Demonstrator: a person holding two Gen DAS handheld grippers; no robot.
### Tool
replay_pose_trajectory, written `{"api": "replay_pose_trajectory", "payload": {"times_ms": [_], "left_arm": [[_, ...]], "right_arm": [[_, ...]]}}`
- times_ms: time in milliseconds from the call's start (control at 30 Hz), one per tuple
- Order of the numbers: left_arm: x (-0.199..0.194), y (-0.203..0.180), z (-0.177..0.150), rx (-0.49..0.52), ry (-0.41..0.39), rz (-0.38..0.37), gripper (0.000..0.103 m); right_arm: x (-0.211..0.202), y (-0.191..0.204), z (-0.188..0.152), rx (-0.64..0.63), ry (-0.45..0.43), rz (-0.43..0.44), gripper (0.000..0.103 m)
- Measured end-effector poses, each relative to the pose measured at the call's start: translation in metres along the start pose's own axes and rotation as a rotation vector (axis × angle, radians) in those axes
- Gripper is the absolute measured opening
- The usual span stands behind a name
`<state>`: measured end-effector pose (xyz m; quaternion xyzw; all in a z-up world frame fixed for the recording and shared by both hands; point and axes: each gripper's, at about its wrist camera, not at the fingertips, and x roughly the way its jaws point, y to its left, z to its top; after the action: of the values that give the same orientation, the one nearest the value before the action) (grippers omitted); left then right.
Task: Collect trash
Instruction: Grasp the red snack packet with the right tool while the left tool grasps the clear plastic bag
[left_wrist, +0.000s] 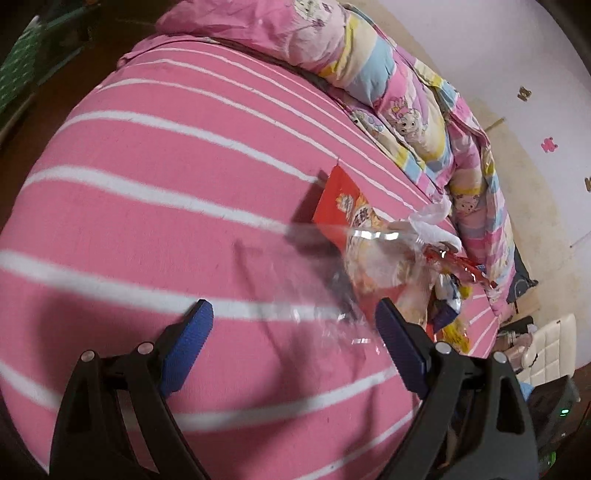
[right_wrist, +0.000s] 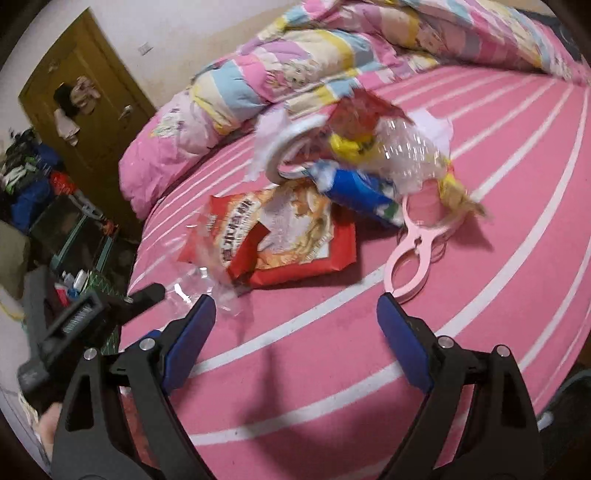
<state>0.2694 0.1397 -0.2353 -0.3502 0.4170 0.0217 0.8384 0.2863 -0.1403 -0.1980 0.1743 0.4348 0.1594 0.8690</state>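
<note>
Left gripper (left_wrist: 295, 332), right gripper (right_wrist: 295, 321): both spread wide, empty; wrapper pile (right_wrist: 295, 236) heaped on bed (right_wrist: 369, 369) for collection.

Both wrist views look down, close, over a pink white-striped bedsheet (left_wrist: 147, 229) (right_wrist: 332, 369), sharing the red printed snack bag (left_wrist: 341, 205) (right_wrist: 295, 240).

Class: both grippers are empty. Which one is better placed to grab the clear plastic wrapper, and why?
Left. The clear plastic wrapper already lies between the left gripper's open jaws; the right gripper has only its edge near one jaw.
</note>
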Motion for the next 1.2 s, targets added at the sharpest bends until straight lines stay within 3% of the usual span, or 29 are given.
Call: {"api": "replay_pose_trajectory", "payload": {"times_ms": [133,200,333,467,500,633,900,1200], "left_arm": [[0.019,-0.015,0.014,0.105,0.061,0.022,0.077],[0.028,-0.018,0.017,0.149,0.103,0.033,0.063],[0.03,-0.007,0.015,0.133,0.085,0.027,0.048],[0.03,-0.002,0.013,0.126,0.066,0.003,0.018],[0.029,0.0,0.011,0.125,0.059,-0.001,0.016],[0.023,0.007,0.002,0.121,0.017,-0.03,0.011],[0.005,0.001,0.005,0.139,-0.021,-0.063,0.007],[-0.057,0.01,0.002,0.108,-0.105,-0.105,0.007]], "right_arm": [[0.025,-0.006,0.005,0.077,0.04,0.009,0.088],[0.035,-0.003,0.01,0.068,0.068,-0.005,0.088],[0.044,-0.002,0.017,0.069,0.052,-0.01,0.088],[0.048,-0.009,0.018,0.099,0.018,0.033,0.072],[0.05,-0.013,0.018,0.129,0.025,0.049,0.067],[0.053,-0.02,0.022,0.192,0.023,0.069,0.053],[0.055,-0.015,0.022,0.252,0.048,0.117,0.008],[-0.002,0.0,0.021,0.258,0.006,0.183,0.004]]}}
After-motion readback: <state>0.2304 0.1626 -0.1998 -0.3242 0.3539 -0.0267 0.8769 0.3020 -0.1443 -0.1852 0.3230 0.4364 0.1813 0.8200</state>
